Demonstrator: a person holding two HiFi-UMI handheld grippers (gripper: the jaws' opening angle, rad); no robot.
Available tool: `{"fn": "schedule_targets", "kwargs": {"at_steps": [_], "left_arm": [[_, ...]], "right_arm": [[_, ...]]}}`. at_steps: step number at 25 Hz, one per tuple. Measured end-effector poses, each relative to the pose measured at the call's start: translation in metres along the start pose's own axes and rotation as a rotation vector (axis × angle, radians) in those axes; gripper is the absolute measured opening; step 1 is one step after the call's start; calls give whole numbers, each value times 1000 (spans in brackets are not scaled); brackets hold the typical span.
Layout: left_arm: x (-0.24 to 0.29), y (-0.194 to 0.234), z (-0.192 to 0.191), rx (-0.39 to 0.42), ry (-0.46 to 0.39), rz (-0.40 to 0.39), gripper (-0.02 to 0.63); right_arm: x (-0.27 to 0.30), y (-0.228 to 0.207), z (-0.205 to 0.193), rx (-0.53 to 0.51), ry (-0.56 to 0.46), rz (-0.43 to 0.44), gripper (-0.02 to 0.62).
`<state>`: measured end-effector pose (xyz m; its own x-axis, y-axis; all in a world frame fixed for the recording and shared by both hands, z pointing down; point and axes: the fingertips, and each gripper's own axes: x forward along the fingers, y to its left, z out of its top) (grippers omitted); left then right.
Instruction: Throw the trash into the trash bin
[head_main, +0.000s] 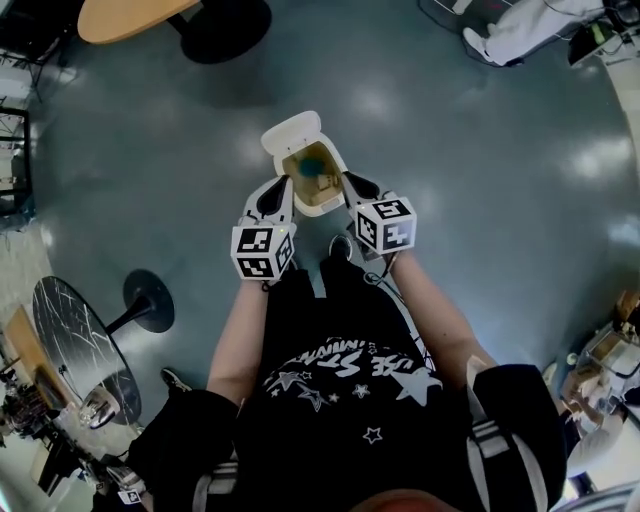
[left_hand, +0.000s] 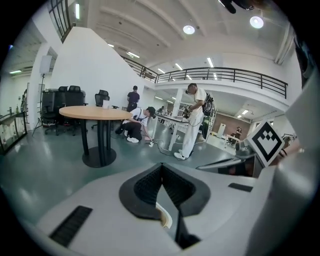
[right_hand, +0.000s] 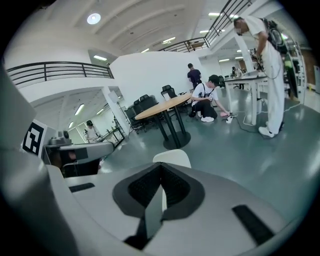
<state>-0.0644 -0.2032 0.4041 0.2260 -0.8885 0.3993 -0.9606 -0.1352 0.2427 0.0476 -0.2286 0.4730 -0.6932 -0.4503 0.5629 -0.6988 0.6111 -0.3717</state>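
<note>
White plastic trash bin (head_main: 322, 208): lid up, on the floor between my 2 claws. Teal trash (head_main: 313, 165): inside it. Left gripper (head_main: 283, 183): jaws together, empty. Right gripper (head_main: 348, 179): likewise. Advice: lift both straight up, clear of the rim.

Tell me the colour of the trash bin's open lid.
The lid is plain white; the head view shows it best.

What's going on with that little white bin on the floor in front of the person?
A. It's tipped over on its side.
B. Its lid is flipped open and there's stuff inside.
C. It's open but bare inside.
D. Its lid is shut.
B: in the head view the trash bin stands upright, its lid is flipped back, and a teal item lies inside.
</note>
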Motion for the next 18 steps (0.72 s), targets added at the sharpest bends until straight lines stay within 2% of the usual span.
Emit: {"fn": "schedule_targets", "kwargs": {"at_steps": [7,18], "left_arm": [[-15,-11,42,28,-113,-73,11],[-102,-17,50,47,-206,-128,11]], "right_arm": [[-33,11,24,-8,-96,-46,6],[-89,52,13,41,-213,-112,6]]}}
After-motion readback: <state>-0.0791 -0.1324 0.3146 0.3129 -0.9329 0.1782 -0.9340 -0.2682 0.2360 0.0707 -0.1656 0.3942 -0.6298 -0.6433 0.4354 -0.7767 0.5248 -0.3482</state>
